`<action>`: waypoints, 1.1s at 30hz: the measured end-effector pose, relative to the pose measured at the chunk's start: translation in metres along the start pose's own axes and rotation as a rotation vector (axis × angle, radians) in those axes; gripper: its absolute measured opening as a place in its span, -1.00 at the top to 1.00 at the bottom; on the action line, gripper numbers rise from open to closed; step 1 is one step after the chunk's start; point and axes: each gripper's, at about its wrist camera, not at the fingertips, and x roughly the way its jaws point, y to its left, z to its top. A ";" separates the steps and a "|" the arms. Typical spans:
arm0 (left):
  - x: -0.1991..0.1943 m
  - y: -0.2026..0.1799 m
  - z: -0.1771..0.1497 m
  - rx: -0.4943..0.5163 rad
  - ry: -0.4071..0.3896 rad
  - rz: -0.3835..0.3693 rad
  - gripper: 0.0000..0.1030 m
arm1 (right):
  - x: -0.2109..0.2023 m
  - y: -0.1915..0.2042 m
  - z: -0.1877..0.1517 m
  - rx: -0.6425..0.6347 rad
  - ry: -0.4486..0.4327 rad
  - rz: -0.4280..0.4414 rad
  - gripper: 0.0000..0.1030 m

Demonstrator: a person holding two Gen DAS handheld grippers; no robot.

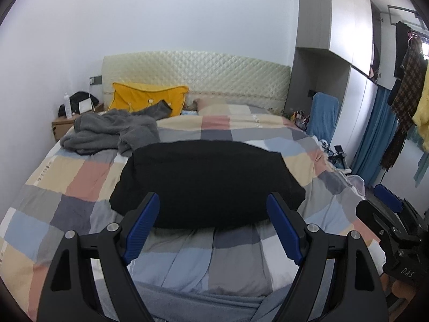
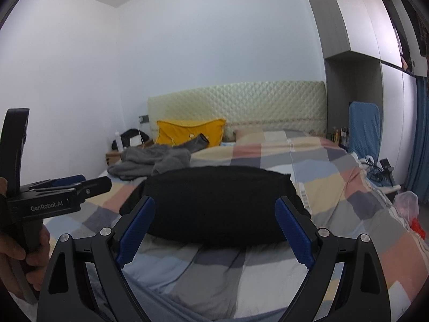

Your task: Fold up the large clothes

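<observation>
A black garment (image 1: 206,182) lies folded into a flat rectangle on the checked bedspread (image 1: 80,177); it also shows in the right wrist view (image 2: 219,204). My left gripper (image 1: 213,204) is open and empty, held just above the garment's near edge. My right gripper (image 2: 214,206) is open and empty, also in front of the garment's near edge. The right gripper shows at the right edge of the left wrist view (image 1: 386,209). The left gripper shows at the left of the right wrist view (image 2: 88,183), held by a hand.
A crumpled grey garment (image 1: 110,131) lies at the bed's far left, before a yellow pillow (image 1: 147,98). A quilted headboard (image 1: 198,72), a nightstand (image 1: 67,120), a blue chair (image 1: 324,115) and hanging clothes (image 1: 407,86) surround the bed.
</observation>
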 end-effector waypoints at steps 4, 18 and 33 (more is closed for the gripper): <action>0.006 0.002 -0.009 0.006 0.026 0.034 -0.60 | 0.005 -0.002 -0.011 0.009 0.032 -0.002 -0.77; 0.020 0.008 -0.021 -0.019 0.075 0.048 -0.70 | 0.025 -0.008 -0.022 0.000 0.075 -0.034 -0.77; 0.027 0.015 -0.022 -0.034 0.076 0.072 -0.99 | 0.028 -0.016 -0.021 0.016 0.064 -0.056 -0.99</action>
